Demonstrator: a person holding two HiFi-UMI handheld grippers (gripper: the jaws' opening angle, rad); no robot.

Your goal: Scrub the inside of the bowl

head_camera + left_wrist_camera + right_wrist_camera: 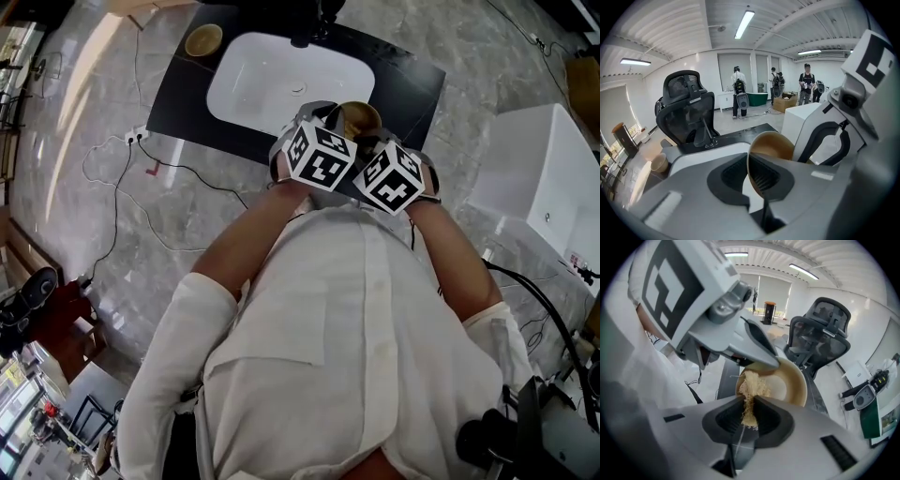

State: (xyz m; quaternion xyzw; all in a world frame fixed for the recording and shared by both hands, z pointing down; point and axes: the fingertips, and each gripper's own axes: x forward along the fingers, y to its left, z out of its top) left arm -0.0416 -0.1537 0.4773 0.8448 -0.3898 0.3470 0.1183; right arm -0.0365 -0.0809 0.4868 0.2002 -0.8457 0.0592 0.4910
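A tan bowl [790, 380] hangs in the air over the near edge of a black counter [183, 94], just in front of its white basin [281, 80], pinched by the rim between the closed jaws of the left gripper [757, 176]. The bowl is tipped on its side, so that its mouth faces the right gripper [749, 404]. That gripper's jaws are clamped on a pale, fibrous scrubber [751, 390]. The wad's long axis runs straight out along the jaws, and its far end touches the inner wall close to the rim, beside the place where the left gripper bites. The bowl therefore lies directly ahead of the scrubber, and the rest of its inside opens to the right of the contact. By the look of it, the scrubbing falls to the right gripper while the left one only steadies the bowl. In all there are two bowls, the second bowl [203, 39] standing well apart at the counter's far left corner, plus one scrubber, one basin and two grippers. A black office chair [689, 112] stands beyond the counter.
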